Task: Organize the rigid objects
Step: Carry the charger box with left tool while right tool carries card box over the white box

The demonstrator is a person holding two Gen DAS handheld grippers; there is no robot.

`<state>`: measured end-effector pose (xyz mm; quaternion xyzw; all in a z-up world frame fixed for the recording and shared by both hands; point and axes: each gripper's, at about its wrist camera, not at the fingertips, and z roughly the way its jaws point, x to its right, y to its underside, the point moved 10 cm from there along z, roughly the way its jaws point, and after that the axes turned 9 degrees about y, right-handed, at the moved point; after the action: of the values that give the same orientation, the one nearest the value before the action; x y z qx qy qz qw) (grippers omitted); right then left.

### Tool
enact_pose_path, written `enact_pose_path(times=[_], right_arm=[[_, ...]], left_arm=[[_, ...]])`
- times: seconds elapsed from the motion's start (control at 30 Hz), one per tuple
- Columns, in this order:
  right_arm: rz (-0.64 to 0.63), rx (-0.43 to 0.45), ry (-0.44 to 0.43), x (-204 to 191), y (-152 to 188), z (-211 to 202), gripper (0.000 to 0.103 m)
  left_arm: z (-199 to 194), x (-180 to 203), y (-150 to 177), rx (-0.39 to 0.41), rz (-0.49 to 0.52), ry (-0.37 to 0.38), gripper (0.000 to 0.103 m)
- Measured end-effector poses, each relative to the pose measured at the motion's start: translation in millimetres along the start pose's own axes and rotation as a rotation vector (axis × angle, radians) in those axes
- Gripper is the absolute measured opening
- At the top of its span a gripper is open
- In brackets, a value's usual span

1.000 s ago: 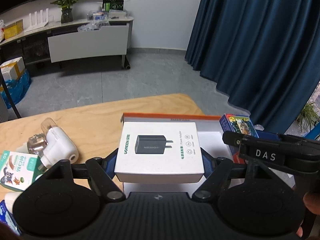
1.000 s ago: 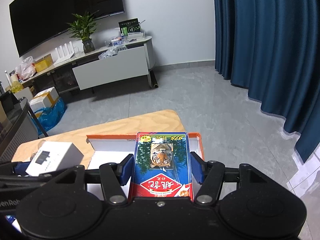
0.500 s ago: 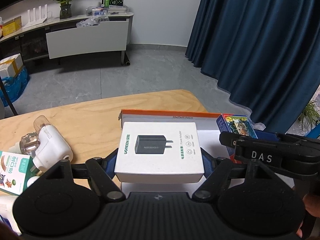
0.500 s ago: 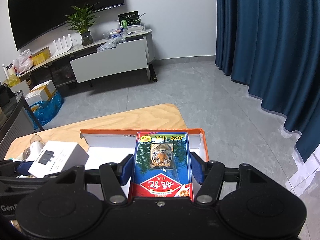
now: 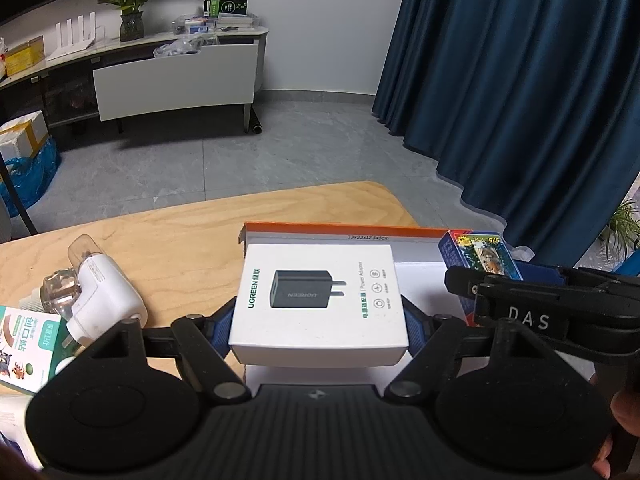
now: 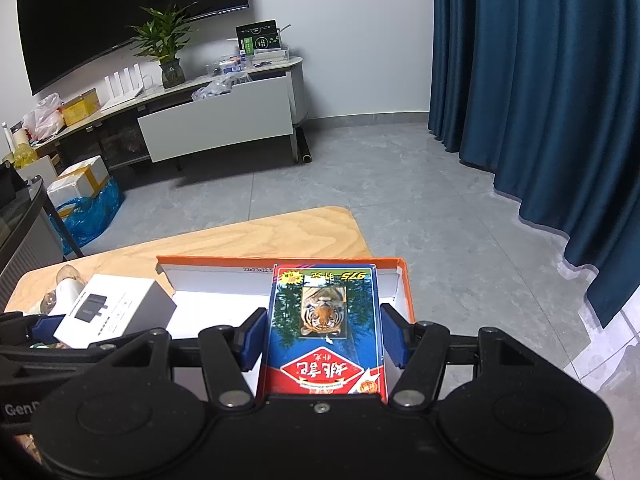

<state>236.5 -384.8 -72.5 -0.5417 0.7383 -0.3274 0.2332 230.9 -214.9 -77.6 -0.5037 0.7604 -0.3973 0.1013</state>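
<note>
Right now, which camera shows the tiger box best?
The right wrist view: the tiger box lies face-on between the right gripper fingers. The left wrist view catches only its far end behind that gripper.

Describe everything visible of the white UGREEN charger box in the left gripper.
The UGREEN power adapter box is a white cardboard carton, closed and undamaged as far as it shows, printed with a black wall plug, green UGREEN lettering along one edge and small round icons along the other. It lies flat, printed face up, clamped on its two sides by the blue pads of the left gripper. It hangs above the open orange-edged cardboard box, near its left end, not visibly resting on anything.
</note>
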Motion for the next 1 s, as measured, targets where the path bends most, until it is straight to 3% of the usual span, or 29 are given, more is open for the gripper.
enact_pose_path(times=[1.0], right_arm=[[0.012, -0.018, 0.015, -5.0, 0.3, 9.4, 0.071]], left_arm=[[9.7, -7.8, -0.2, -0.009, -0.009, -0.008, 0.079]])
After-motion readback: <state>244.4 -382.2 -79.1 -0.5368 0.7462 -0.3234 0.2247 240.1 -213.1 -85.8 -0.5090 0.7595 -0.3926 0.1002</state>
